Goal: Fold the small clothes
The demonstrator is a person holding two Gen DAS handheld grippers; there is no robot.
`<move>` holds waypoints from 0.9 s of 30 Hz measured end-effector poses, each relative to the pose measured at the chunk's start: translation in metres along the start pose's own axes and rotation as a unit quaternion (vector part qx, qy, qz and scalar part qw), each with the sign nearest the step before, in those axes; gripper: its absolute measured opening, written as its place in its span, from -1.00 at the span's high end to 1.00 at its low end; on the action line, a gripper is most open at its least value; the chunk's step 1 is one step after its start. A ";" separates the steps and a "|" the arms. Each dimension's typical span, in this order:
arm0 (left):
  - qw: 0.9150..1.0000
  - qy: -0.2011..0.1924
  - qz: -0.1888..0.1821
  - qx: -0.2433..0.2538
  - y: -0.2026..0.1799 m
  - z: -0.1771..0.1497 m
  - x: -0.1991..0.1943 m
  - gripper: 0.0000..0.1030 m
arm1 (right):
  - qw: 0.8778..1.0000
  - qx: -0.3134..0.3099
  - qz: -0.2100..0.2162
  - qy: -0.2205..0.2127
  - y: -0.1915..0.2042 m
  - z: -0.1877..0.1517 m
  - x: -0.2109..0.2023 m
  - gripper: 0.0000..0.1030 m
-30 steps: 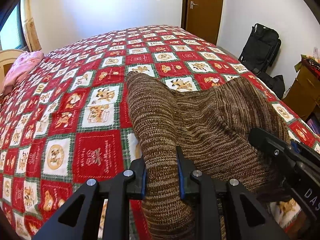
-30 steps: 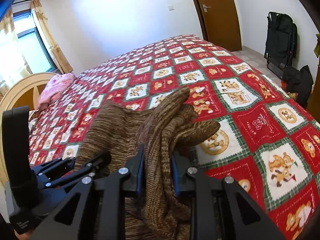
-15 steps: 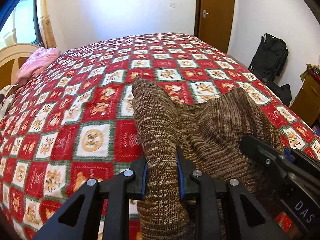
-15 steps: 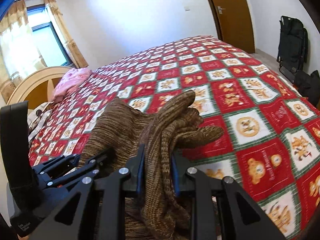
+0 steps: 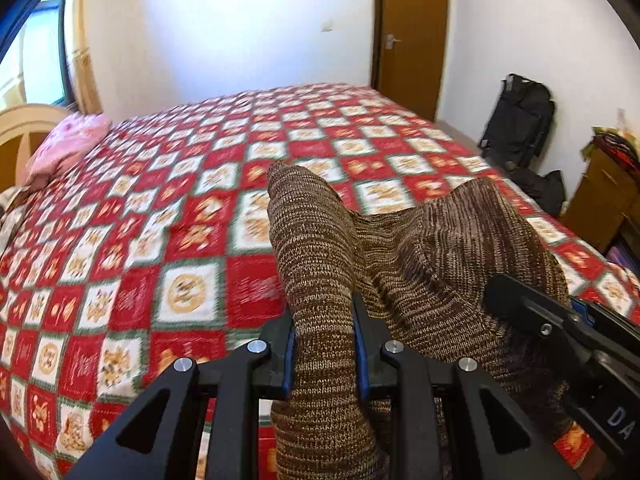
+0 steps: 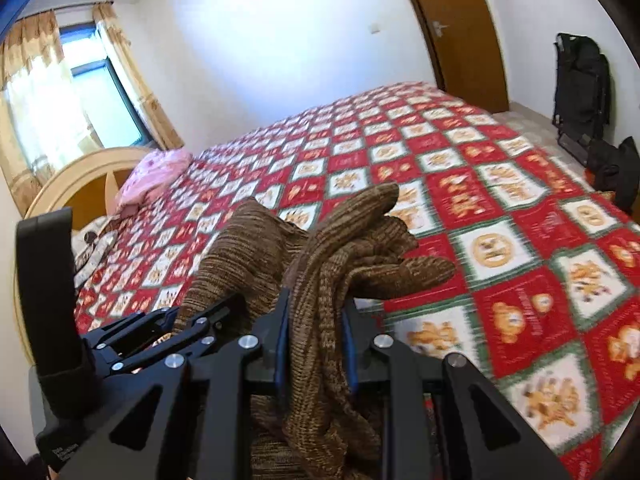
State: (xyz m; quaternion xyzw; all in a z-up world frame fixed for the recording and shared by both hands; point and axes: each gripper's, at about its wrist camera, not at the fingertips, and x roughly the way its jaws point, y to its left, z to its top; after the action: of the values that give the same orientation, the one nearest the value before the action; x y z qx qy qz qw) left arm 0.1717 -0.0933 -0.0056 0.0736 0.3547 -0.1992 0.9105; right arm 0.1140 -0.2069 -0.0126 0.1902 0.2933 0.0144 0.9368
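Note:
A brown striped knitted garment (image 5: pixel 432 252) is held up over the bed by both grippers. My left gripper (image 5: pixel 324 344) is shut on one bunched edge of it, and a fold rises ahead of the jaws. In the right wrist view the same knitted garment (image 6: pixel 256 248) drapes leftward, and my right gripper (image 6: pixel 314 340) is shut on a thick gathered part with a sleeve end sticking out to the right. The right gripper (image 5: pixel 560 332) shows at the lower right of the left wrist view. The left gripper (image 6: pixel 168 328) shows at the lower left of the right wrist view.
The bed carries a red, white and green patchwork quilt (image 5: pixel 188 248). A pink cloth (image 5: pixel 68 144) lies by the wooden headboard (image 6: pixel 76 184). A brown door (image 5: pixel 408 32), black bags (image 5: pixel 520 120) and a wooden cabinet (image 5: pixel 600 196) stand to the right.
Both grippers rose and moved back with the garment still gripped. More of the far wall, window and headboard came into view. The garment hangs higher off the quilt.

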 end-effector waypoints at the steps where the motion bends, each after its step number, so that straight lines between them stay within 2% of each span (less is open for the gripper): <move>1: 1.000 -0.004 -0.008 0.005 -0.008 0.003 -0.003 0.54 | 1.000 0.003 -0.006 -0.010 -0.005 0.001 -0.012 0.52; 5: 0.998 -0.026 -0.054 0.034 -0.053 0.015 -0.015 0.54 | 0.998 0.005 -0.041 -0.047 -0.024 0.006 -0.056 0.52; 8: 0.993 -0.042 -0.088 0.059 -0.101 0.025 -0.022 0.54 | 0.994 0.004 -0.078 -0.074 -0.044 0.007 -0.090 0.52; 12: 0.982 -0.061 -0.147 0.097 -0.179 0.040 -0.026 0.54 | 0.983 0.019 -0.143 -0.110 -0.084 0.009 -0.133 0.52; 14: 0.978 -0.075 -0.164 0.110 -0.207 0.043 -0.027 0.54 | 0.978 0.034 -0.169 -0.122 -0.105 0.008 -0.147 0.53; 16: 0.968 -0.110 -0.184 0.127 -0.240 0.044 -0.029 0.54 | 0.970 0.053 -0.199 -0.132 -0.131 0.003 -0.158 0.53; 18: 0.964 -0.130 -0.183 0.145 -0.266 0.043 -0.024 0.54 | 0.961 0.066 -0.235 -0.130 -0.158 -0.006 -0.158 0.54; 20: 0.964 -0.110 -0.180 0.163 -0.288 0.034 -0.008 0.54 | 0.958 0.103 -0.242 -0.110 -0.186 -0.019 -0.152 0.57; 22: 0.966 -0.057 -0.182 0.173 -0.304 0.021 0.018 0.54 | 0.951 0.130 -0.267 -0.088 -0.211 -0.038 -0.142 0.57; 25: 0.969 0.022 -0.190 0.154 -0.301 0.006 0.054 0.54 | 0.948 0.157 -0.264 -0.087 -0.226 -0.054 -0.145 0.57; 27: 0.968 0.046 -0.205 0.135 -0.294 0.001 0.061 0.54 | 0.946 0.163 -0.264 -0.089 -0.230 -0.058 -0.147 0.55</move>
State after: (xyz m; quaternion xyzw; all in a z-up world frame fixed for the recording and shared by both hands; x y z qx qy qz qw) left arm 0.0913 -0.3799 -0.0444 0.1302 0.3734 -0.4240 0.8148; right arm -0.0593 -0.4201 -0.0604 0.2565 0.2468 -0.2983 0.8856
